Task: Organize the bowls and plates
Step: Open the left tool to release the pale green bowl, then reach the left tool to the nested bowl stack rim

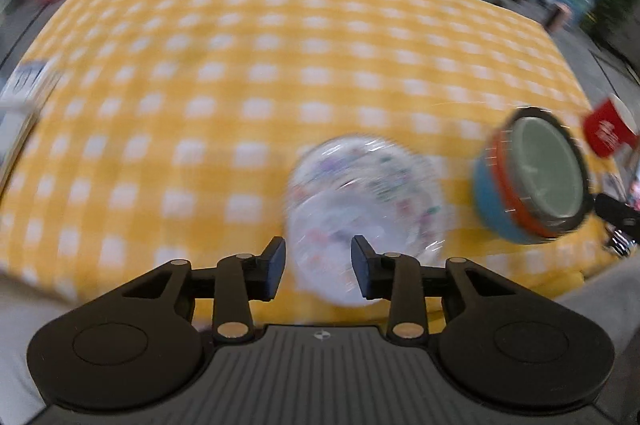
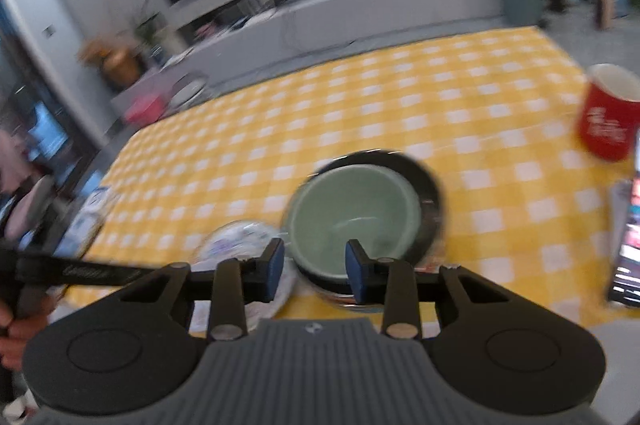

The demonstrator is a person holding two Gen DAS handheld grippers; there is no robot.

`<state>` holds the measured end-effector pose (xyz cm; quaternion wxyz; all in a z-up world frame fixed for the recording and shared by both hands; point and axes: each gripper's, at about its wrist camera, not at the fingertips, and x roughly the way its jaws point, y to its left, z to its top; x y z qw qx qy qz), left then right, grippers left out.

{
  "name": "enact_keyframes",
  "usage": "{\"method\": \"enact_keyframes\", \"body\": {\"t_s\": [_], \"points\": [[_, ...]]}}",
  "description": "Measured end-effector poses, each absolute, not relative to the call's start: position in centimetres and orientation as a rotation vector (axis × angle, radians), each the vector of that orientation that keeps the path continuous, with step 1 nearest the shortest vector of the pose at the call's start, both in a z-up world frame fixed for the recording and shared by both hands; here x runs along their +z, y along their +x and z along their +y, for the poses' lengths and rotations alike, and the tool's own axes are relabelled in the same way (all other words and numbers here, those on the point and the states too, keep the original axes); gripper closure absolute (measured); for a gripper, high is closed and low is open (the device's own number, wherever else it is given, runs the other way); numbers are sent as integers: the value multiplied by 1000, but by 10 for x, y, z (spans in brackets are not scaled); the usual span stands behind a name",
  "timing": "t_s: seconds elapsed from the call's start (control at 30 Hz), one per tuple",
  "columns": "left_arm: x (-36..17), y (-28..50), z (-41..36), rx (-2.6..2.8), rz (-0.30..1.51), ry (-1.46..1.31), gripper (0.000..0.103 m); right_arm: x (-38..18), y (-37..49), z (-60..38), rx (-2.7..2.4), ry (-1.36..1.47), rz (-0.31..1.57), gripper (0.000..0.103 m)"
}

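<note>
A white plate with a coloured pattern [image 1: 360, 209] lies on the yellow checked tablecloth [image 1: 240, 85] near its front edge. My left gripper [image 1: 318, 265] is open, its fingertips either side of the plate's near rim. To the right is a stack of bowls [image 1: 532, 181]: blue, orange and black, with a pale green bowl on top. In the right wrist view my right gripper [image 2: 315, 267] is open over the near rim of the green bowl [image 2: 354, 213], which sits in the black bowl [image 2: 430, 185]. The patterned plate [image 2: 240, 245] lies to its left.
A red cup [image 2: 606, 113] stands at the table's right, also in the left wrist view [image 1: 610, 129]. A dark screen device [image 2: 628, 249] lies at the right edge. A white packet [image 2: 86, 217] is at the table's left edge. Grey cabinets [image 2: 360, 5] stand behind.
</note>
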<state>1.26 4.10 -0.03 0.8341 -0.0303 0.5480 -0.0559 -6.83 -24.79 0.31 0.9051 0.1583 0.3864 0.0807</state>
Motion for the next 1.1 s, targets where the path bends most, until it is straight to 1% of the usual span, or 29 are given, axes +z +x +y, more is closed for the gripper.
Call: {"method": "enact_keyframes", "body": {"t_s": [0.1,0.17,0.27,0.37,0.47,0.5,0.53,0.57,0.63,0.7,0.77,0.87,1.1], "points": [[-16,4,61,-84,1195,-176,62,-2,-79,-253,83,302,761,63],[-25,2,69,-73,1212,-236,62,-8,-82,-253,90,307,780,64],[-34,-5,76,-53,1217,-283,62,-18,-88,-243,136,328,807,70],[-36,-8,79,-50,1180,-299,62,-28,-93,-221,193,293,812,71],[-37,-10,78,-63,1125,-322,62,-46,-93,-204,252,303,869,84],[-37,-10,78,-65,1110,-332,63,-54,-91,-198,263,308,891,85],[-37,-10,77,-70,1101,-343,65,-60,-87,-193,271,299,910,85],[-39,-8,77,-74,1100,-351,70,-64,-85,-188,275,282,919,86],[-46,-4,76,-63,1116,-360,77,-69,-83,-180,287,258,922,86],[-51,-1,75,-65,1123,-374,81,-74,-79,-178,300,271,932,85],[-54,1,75,-66,1127,-398,88,-77,-79,-178,298,267,930,84],[-56,6,72,-51,1122,-404,94,-78,-79,-181,301,266,925,83],[-56,15,64,-25,1087,-377,99,-79,-78,-178,301,261,923,83]]}}
